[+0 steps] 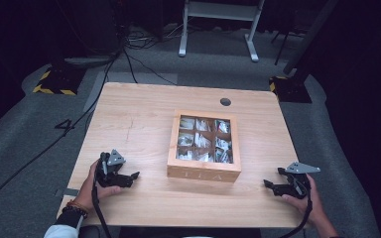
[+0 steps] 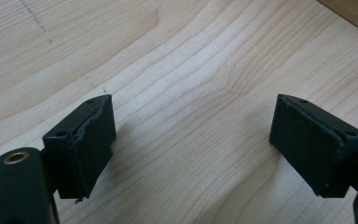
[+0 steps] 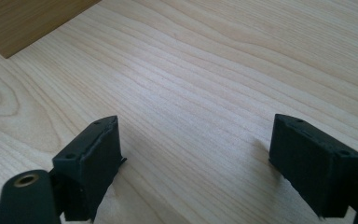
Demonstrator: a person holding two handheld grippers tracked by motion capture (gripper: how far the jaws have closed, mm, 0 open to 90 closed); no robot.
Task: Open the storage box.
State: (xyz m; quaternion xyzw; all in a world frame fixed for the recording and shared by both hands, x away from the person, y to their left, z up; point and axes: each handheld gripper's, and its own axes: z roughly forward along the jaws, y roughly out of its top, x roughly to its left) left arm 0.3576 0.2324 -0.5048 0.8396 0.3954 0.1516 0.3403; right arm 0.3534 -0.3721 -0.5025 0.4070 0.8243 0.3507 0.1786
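At the centre of the high view, a little right of the middle of the pale wooden table (image 1: 129, 119), sits a square wooden tea box (image 1: 204, 172) with a windowed lid, shut. Through the window a three-by-three grid of compartments shows, each holding light-coloured packets (image 1: 202, 141) too small to read. Lower left, the left gripper (image 1: 132, 178) rests on the tabletop, jaws spread wide with nothing between them. Lower right, the right gripper (image 1: 270, 186) lies likewise, gaping and empty.
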